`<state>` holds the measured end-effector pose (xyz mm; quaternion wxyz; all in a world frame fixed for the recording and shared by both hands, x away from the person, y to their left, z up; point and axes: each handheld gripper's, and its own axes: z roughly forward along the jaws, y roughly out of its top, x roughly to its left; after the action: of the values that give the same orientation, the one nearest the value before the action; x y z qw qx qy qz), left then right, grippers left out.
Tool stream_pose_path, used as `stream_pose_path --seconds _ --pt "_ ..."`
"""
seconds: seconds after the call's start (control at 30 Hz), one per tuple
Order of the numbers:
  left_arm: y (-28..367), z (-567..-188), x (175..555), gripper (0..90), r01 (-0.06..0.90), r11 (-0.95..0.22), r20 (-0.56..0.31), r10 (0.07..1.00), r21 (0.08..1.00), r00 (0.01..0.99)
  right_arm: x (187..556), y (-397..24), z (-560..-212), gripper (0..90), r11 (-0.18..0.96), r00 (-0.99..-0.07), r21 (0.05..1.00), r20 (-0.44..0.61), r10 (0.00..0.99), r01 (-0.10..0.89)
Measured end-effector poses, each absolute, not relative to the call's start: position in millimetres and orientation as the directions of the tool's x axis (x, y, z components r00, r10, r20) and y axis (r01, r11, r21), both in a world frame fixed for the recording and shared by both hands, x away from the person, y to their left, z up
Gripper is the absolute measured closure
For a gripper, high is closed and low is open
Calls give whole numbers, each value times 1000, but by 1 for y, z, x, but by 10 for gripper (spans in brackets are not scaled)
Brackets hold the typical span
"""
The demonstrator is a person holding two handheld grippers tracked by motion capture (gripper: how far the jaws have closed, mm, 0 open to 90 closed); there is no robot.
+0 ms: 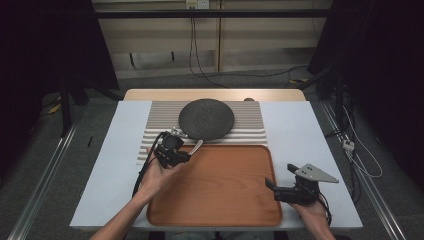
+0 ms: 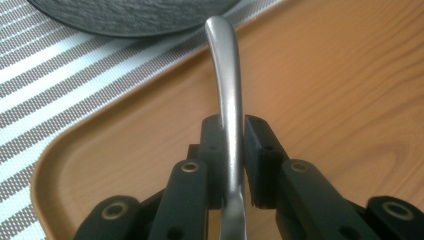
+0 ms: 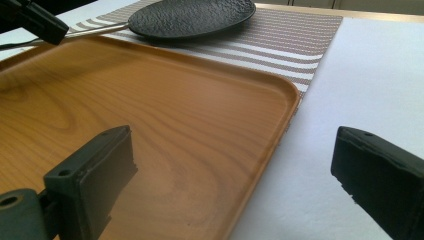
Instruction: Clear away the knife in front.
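We start at the left side of the wooden tray (image 1: 220,200), which we take as our landmark. Here the left hand-held gripper (image 1: 186,149) hangs over the tray's far left corner, and its jaws are closed tight on the handle of a metal utensil (image 2: 227,100). We think it is a spoon or a fork, but the head is hidden, so we cannot tell which. The free end of the handle points toward the dark round plate (image 1: 206,119), which lies just behind the tray on a striped placemat (image 1: 250,122). We judge that the picking up is done, while the putting down is not yet done: the utensil is in the air, near the plate's rim, and rests on nothing.

At the right edge of the tray, the right hand-held gripper (image 1: 280,186) waits with its jaws wide apart and nothing between them, partly over the white surface (image 1: 310,130).
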<state>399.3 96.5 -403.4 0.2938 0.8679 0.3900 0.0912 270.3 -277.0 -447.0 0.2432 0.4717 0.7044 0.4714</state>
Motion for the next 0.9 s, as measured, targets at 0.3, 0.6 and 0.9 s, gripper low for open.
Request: stream_pose_path --seconds 0.3,0.6,0.9 --pt "92 -421 389 801 646 -540 -85 729 540 679 271 -276 -447 36 111 -436 892 103 894 438" --pt "94 -428 385 801 661 -545 -95 731 515 676 271 -276 -447 36 113 -439 893 101 893 436" --pt "94 -430 382 798 687 -515 -120 749 513 652 271 -276 -447 36 113 -439 893 102 893 436"
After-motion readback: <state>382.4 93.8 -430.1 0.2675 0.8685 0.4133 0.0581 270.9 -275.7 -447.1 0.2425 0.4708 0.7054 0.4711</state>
